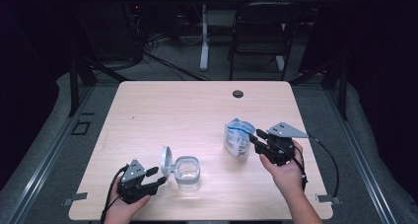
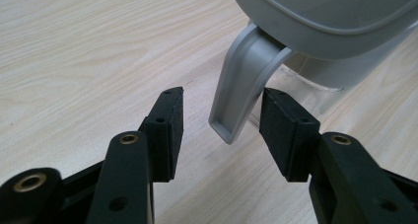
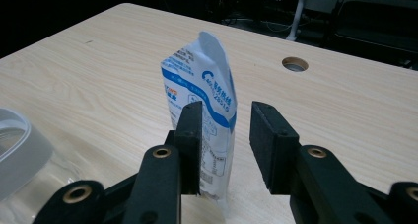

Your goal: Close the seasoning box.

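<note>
High view: both grippers gape, holding nothing, the left gripper [image 1: 156, 176] at the jar's latch [image 2: 240, 88], the right gripper [image 1: 256, 137] straddling the pouch [image 1: 238, 138] near the tabletop's right edge; next, close.

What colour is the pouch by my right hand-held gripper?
The pouch is white with blue bands and print, clearest in the right gripper view.

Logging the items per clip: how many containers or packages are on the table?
2. A clear container with its grey lid flipped open sits front-left by the left gripper; a blue-and-white pouch stands right of centre at the right gripper.
</note>
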